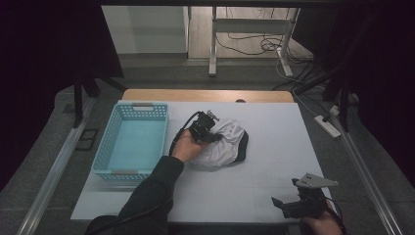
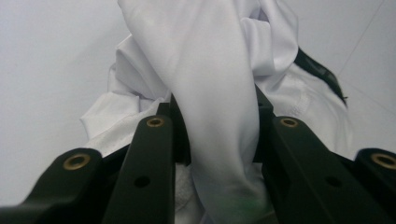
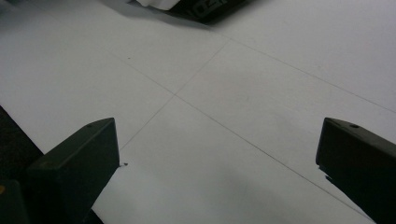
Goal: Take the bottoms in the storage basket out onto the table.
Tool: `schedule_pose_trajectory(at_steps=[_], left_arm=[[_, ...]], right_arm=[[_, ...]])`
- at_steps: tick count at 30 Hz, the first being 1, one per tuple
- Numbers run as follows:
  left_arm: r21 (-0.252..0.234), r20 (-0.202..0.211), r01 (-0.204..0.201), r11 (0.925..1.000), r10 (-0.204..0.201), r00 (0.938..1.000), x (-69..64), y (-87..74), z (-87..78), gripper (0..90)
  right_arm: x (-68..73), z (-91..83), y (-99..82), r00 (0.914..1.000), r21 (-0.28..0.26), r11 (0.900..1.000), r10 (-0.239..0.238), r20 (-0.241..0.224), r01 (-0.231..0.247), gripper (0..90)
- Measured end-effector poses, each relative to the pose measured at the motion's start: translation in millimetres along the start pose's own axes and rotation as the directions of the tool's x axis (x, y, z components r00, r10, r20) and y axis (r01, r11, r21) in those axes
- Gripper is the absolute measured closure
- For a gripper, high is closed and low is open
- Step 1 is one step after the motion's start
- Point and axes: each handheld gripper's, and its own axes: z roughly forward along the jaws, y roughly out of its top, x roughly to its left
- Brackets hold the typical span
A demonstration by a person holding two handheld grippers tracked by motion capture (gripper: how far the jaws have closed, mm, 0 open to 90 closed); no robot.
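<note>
While unmarked, white garment (image 2: 219,84) sits pinched in left gripper (image 2: 217,135).

Garment (image 2: 219,84): smooth white cloth, faint sheen, dark trim at the right edge. Left gripper (image 2: 219,140): matt black plastic jaws with brass-coloured inserts. Basket (image 1: 131,142), left: perforated light-blue plastic. Table (image 1: 274,147): matt white surface; bare wood strip at the far edge.

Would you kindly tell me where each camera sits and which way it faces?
High view: above the near edge, facing forward and down on table, basket, both forearms.
Left gripper view: on the left tongs, shut on white garment.
Right gripper view: on the open right tongs, facing bare table.
Shared: the garment.
</note>
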Motion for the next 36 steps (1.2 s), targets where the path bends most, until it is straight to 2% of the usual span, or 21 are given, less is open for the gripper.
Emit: schedule_pose_trajectory(at_steps=[4,8,9,13,24,36], left_arm=[[0.005,0.014,0.013,0.9999,-0.013,0.9998,2.5,-2.1,5.1,70.4],[0.006,0.023,-0.007,1.0000,0.007,0.9997,3.1,-4.8,10.8,70.1],[0.007,0.023,-0.025,0.9997,0.025,0.9994,3.6,-5.9,12.6,69.9],[0.009,0.026,-0.013,0.9999,0.012,0.9996,3.2,-8.5,18.9,69.3],[0.029,0.009,-0.034,0.9990,0.034,0.9994,1.7,-12.3,29.6,64.9],[0.025,-0.035,-0.047,0.9986,0.048,0.9982,-2.6,-13.1,35.5,52.6]], right_arm=[[0.0,0.0,0.0,1.0000,0.000,1.0000,0.000,0.000,0.000,0.0],[0.0,0.0,0.0,1.0000,0.000,1.0000,0.000,0.000,0.000,0.0],[0.0,0.0,0.0,1.0000,0.000,1.0000,0.000,0.000,0.000,0.0],[0.1,0.0,0.0,1.0000,0.000,1.0000,0.000,0.000,0.000,0.0],[0.2,0.0,0.0,1.0000,0.001,1.0000,-0.002,-0.001,0.002,0.0],[0.3,0.1,-0.1,1.0000,0.002,1.0000,-0.004,-0.003,0.004,0.0]])
